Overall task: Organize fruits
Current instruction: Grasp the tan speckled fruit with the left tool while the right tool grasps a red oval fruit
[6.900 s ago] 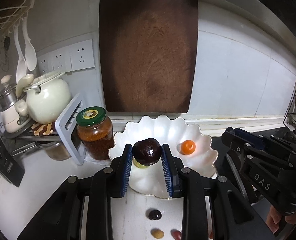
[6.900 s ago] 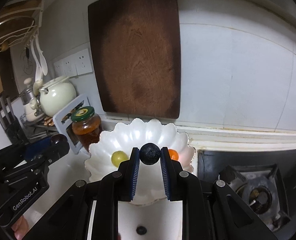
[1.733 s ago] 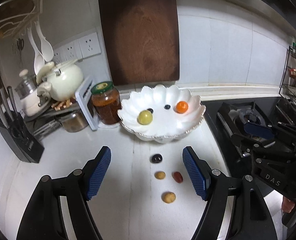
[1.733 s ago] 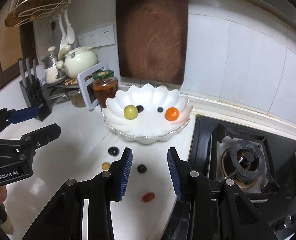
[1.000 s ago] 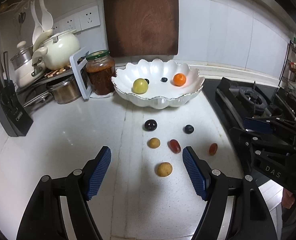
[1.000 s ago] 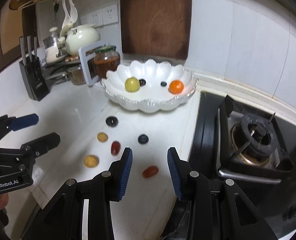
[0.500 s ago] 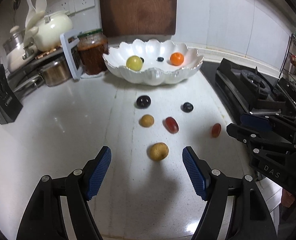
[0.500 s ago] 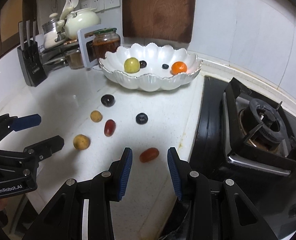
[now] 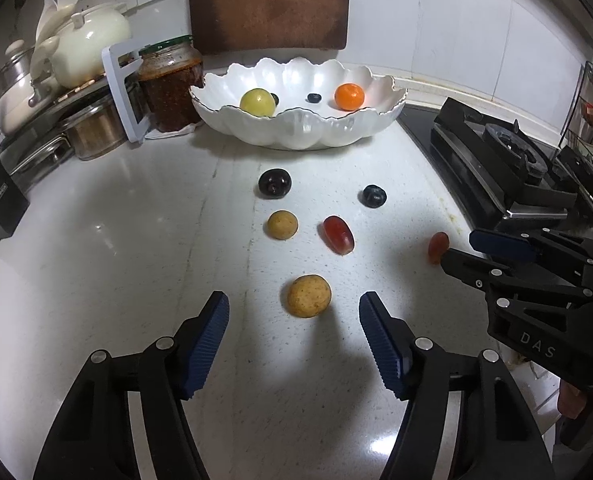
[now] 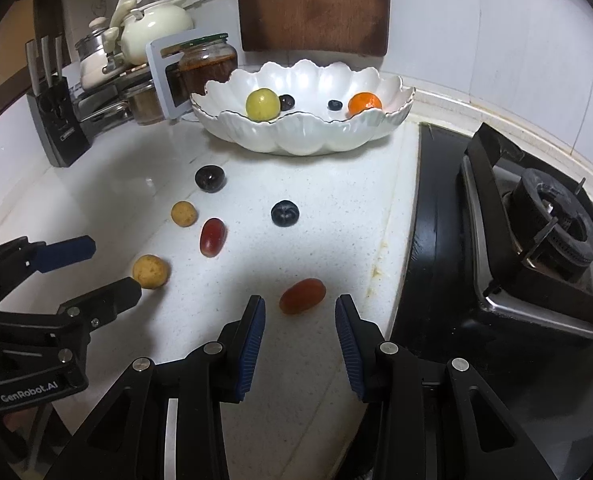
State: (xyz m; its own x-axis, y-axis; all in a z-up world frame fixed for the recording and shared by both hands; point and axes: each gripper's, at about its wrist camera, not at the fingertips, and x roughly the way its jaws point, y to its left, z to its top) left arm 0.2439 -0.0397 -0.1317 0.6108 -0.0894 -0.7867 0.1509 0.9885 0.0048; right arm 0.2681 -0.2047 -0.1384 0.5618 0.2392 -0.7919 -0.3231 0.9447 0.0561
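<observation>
Left gripper (image 9: pixel 293 312) tilted down over the white counter (image 9: pixel 136 248), jaws apart and closing, nothing pressed between the blue pads (image 9: pixel 208 344) — a tan round fruit (image 9: pixel 309 295) lying just ahead of the gap, at 12 o'clock from the fingertips, untouched. Right gripper (image 10: pixel 299 316) likewise angled down, jaws parted with a narrower gap and gripping nothing; an oval red grape (image 10: pixel 302 295) on the counter just beyond its tips, at 12 o'clock, clear of both pads. Further out in the left wrist view: a smaller tan fruit (image 9: pixel 282 224) at 12 o'clock from the first, a second red grape (image 9: pixel 338 235) at about 1 o'clock, a dark cherry (image 9: pixel 274 183) beyond those, a blueberry (image 9: pixel 374 196) off toward 1 o'clock. At the back of the counter, a scalloped white bowl (image 9: pixel 296 132) holding a yellow-green fruit (image 9: pixel 257 102), a small orange (image 9: pixel 349 96) and two small dark berries between them. At 9 o'clock from the bowl, a jar (image 9: pixel 170 82) with a green lid; a wooden cutting board (image 9: pixel 268 4) against the wall behind; a gas stove (image 10: pixel 536 232) at 3 o'clock from the loose fruit.
</observation>
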